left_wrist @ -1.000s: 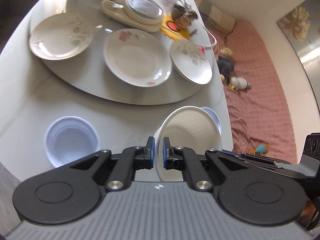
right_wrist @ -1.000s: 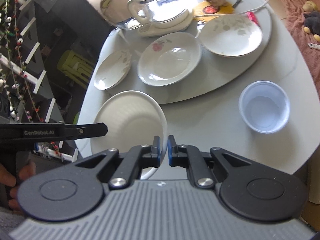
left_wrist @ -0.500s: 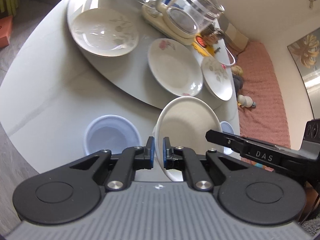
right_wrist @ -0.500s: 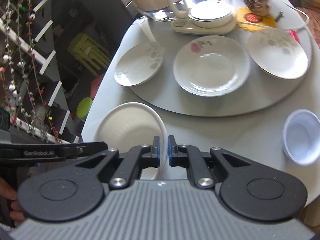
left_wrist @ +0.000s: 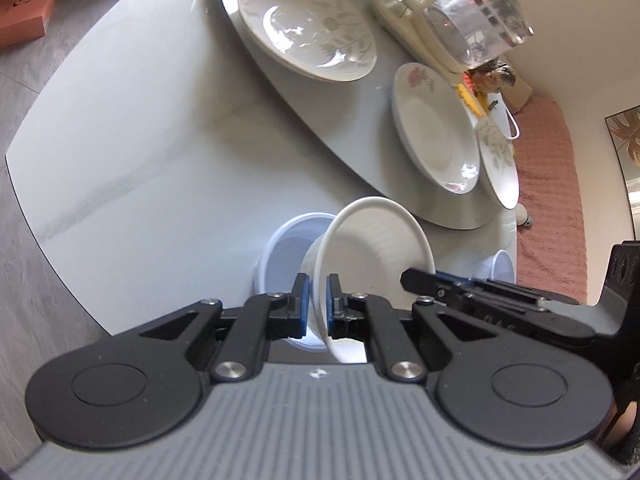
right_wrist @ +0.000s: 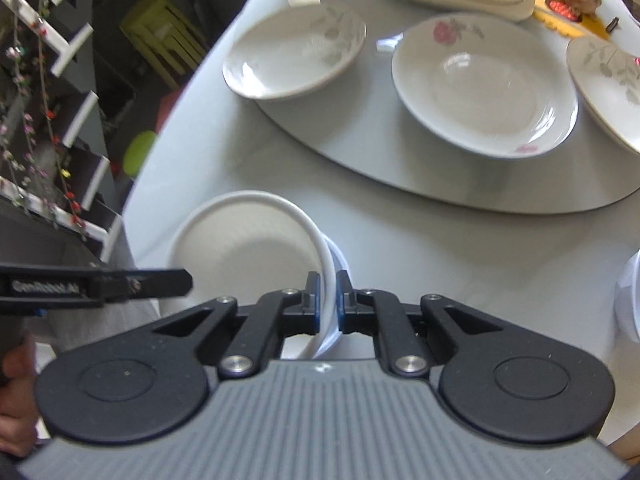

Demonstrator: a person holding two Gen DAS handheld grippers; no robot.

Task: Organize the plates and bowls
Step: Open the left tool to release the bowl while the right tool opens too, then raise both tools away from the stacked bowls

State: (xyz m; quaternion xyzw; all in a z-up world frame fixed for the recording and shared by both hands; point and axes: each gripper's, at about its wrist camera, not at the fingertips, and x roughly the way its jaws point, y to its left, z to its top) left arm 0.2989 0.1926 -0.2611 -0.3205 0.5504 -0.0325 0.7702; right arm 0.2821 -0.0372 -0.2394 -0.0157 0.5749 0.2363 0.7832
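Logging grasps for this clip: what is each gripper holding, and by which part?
Both hold one white bowl by its rim: left gripper on one side, right gripper on the opposite side.

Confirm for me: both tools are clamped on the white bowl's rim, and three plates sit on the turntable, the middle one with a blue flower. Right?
Not quite. The middle plate has a pink flower, not blue, as the right wrist view shows. The rest holds: left tool and right tool are both clamped on the white bowl, with three plates on the turntable.
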